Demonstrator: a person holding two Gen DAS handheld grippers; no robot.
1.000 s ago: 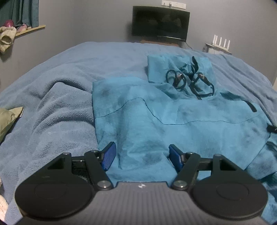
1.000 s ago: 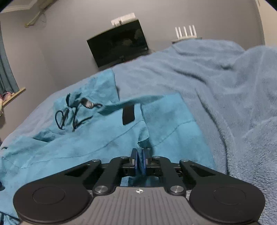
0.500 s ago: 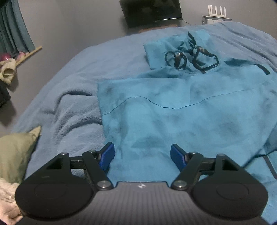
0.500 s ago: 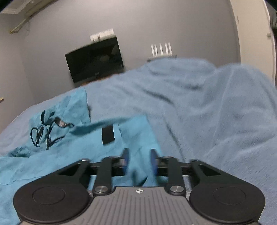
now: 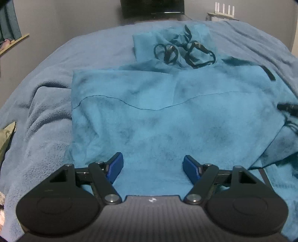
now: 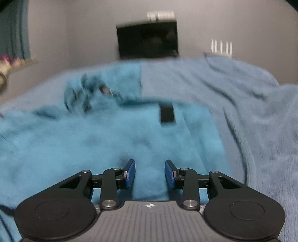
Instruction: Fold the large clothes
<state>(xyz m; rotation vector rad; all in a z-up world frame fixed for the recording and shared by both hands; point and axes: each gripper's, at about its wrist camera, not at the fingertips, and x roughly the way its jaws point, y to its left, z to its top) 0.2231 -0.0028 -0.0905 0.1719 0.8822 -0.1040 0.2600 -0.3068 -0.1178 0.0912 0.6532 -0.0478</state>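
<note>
A large teal fleece garment (image 5: 167, 115) lies spread on the bed, its hood end far from me with black drawstrings (image 5: 184, 54) coiled on it. A black tab (image 5: 269, 73) marks its right edge. My left gripper (image 5: 153, 165) hovers open over the garment's near edge, with nothing between its blue pads. In the blurred right wrist view the same garment (image 6: 93, 141) fills the left and middle, with the black tab (image 6: 167, 115) ahead. My right gripper (image 6: 150, 173) stands open just above the cloth, and its pads press on nothing.
A grey-blue blanket (image 5: 46, 111) covers the bed all around the garment. A green cushion (image 5: 6, 137) lies at the left edge. A dark screen (image 6: 147, 41) and a white router (image 5: 224, 9) stand against the far wall. A dark object (image 5: 287, 108) pokes in at the right edge.
My right gripper has opened and let go of the garment's edge, then swung left over the cloth. My left gripper has shifted across the garment, still open.
</note>
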